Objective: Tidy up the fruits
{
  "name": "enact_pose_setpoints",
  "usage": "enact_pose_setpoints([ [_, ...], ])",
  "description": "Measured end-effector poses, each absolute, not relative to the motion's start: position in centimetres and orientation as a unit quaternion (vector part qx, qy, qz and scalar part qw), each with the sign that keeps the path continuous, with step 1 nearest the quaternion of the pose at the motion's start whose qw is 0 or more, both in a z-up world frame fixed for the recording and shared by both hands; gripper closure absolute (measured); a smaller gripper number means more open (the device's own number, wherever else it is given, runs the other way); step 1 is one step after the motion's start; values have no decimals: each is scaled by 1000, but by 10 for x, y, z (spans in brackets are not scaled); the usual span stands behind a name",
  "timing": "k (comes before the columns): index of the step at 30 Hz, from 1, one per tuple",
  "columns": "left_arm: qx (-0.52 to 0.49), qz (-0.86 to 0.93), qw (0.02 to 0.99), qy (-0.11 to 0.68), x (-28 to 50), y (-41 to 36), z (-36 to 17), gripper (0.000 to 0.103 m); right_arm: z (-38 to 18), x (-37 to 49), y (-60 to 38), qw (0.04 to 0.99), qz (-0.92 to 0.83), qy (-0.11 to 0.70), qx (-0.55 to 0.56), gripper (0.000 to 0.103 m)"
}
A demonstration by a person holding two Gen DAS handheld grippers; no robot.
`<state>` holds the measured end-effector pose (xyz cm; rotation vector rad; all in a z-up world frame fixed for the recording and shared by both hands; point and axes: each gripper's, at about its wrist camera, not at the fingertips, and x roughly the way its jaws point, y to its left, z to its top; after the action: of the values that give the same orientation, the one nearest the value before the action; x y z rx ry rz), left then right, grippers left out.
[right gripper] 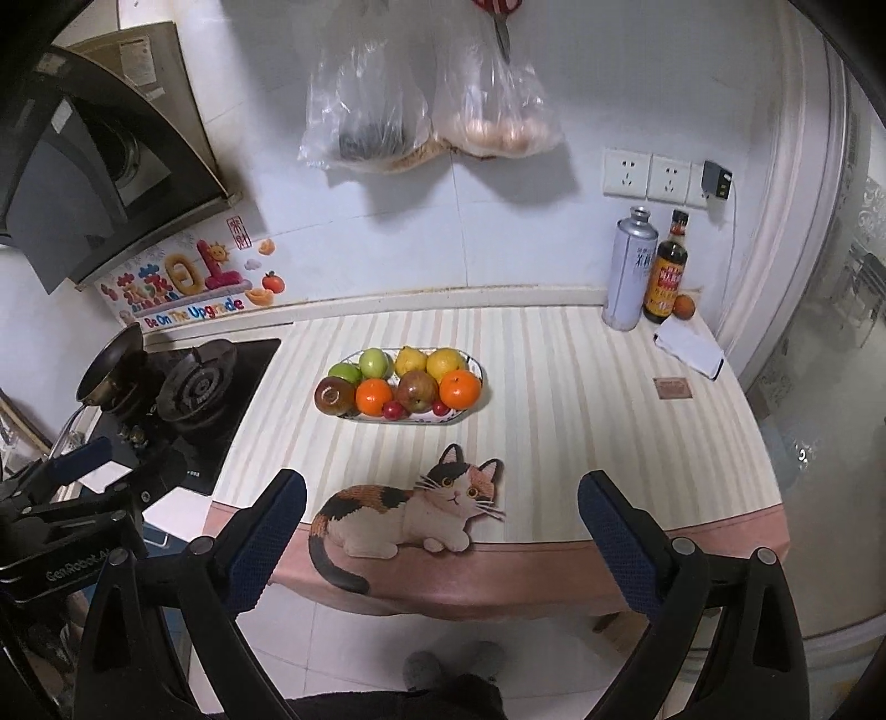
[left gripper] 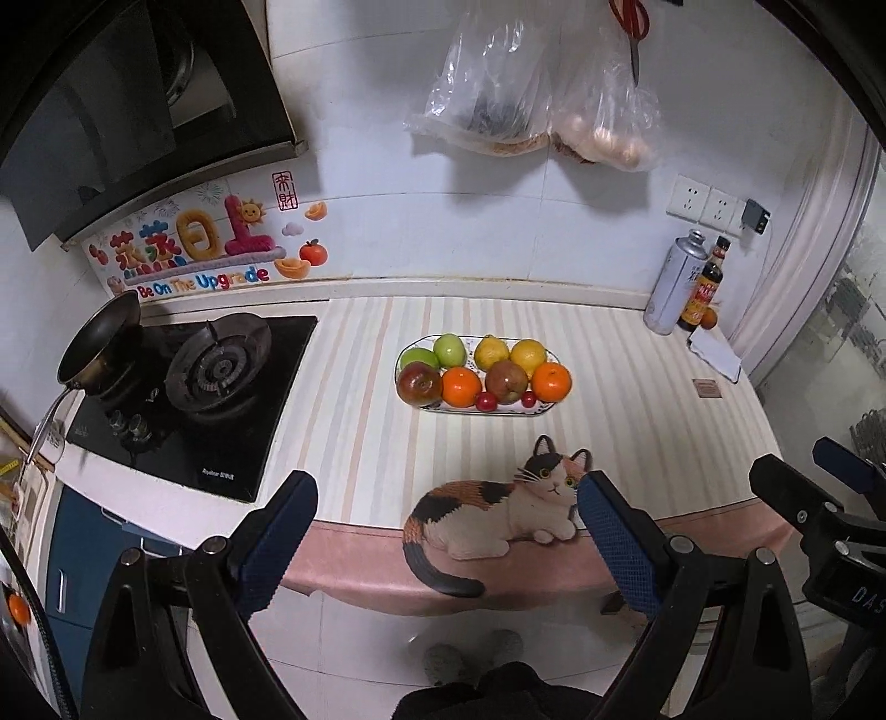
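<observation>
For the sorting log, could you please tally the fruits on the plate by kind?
On the plate:
Green apples: 2
Lemons: 2
Red apples: 2
Oranges: 2
Small red fruits: 2
Total: 10

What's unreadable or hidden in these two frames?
- Plate: fruit covers most of it in both views.
- Hanging bags: contents blurred by plastic; dark mass unidentifiable.
- Bottle labels: text too small.
- Scissors: handles cut off by the top edge.
- Person: only slippers show in the left wrist view.
</observation>
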<state>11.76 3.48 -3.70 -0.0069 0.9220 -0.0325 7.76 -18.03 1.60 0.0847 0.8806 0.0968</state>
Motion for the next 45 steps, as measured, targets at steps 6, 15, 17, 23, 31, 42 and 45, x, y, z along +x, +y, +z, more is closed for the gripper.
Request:
enact_pose_setpoints([
  [6, -17, -14, 898, 440, 108, 33, -27, 7, 30, 74, -183, 905, 58, 420, 47, 2],
  [15, -16, -3, 898, 439, 121, 32, -32, 7, 20, 94, -184, 902, 53, 426, 44, 2],
  [17, -16, -1, 898, 439, 129, 33, -35, 7, 16, 103, -184, 902, 51, 426, 44, 2],
  [23, -3, 8, 897, 442, 160, 35, -46, 0, -1, 140, -183, 899, 40, 433, 43, 2],
  [31, 7, 24, 890, 456, 196, 38, -66, 0, -28, 182, -176, 892, 34, 449, 35, 2],
  [42, 16, 28, 884, 466, 209, 38, -78, 0, -49, 198, -170, 884, 39, 465, 35, 2],
  [45, 16, 28, 884, 466, 209, 38, -79, 0, -49, 198, -170, 884, 39, 464, 34, 2],
])
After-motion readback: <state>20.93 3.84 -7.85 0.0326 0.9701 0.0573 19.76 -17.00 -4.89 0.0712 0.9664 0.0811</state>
